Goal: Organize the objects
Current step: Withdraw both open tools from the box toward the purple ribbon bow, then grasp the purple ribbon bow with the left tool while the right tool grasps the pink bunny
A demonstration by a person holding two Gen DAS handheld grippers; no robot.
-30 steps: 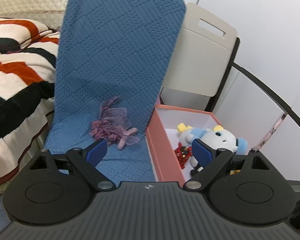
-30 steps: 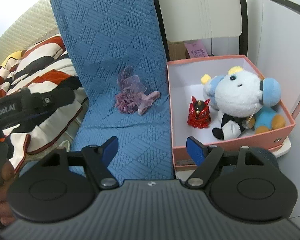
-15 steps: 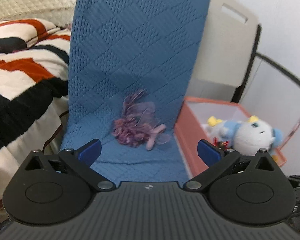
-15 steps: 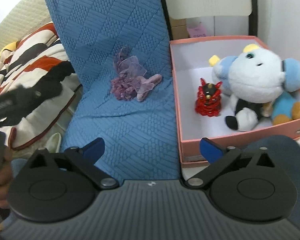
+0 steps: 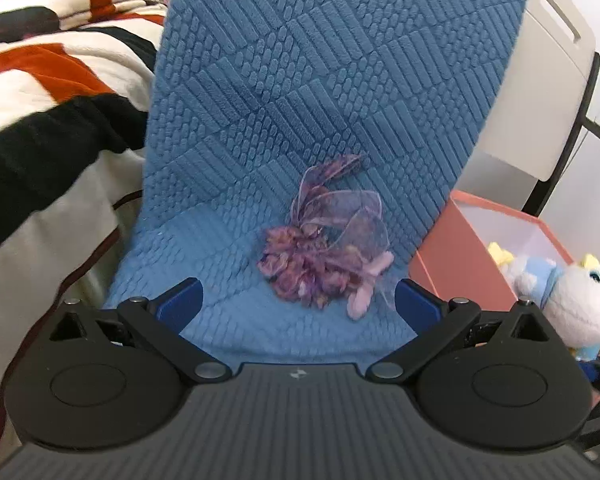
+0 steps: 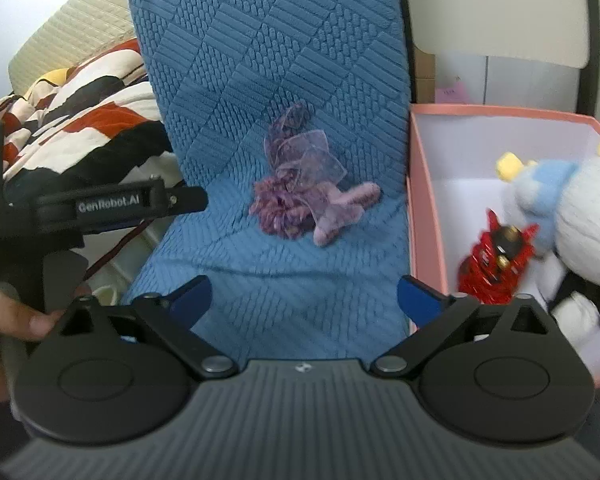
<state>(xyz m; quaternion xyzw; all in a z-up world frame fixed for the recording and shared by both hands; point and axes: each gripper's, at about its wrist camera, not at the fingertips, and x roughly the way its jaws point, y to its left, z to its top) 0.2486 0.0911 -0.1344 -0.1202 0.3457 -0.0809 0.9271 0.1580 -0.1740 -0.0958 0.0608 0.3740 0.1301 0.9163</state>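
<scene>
On the blue quilted chair cover [image 5: 300, 80], bare fabric surrounds the purple ribbon bundle [image 5: 324, 256]; pink box [image 6: 424, 208] wall bounds the right, striped blanket [image 5: 40, 92] the left. Since a second ago, both views have closed in on the bundle. Left gripper [image 5: 298, 300] and right gripper [image 6: 304, 296] gape wide, holding nothing, bundle untouched.

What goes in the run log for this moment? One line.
left gripper open, empty | right gripper open, empty | purple bundle on blue cushion
</scene>
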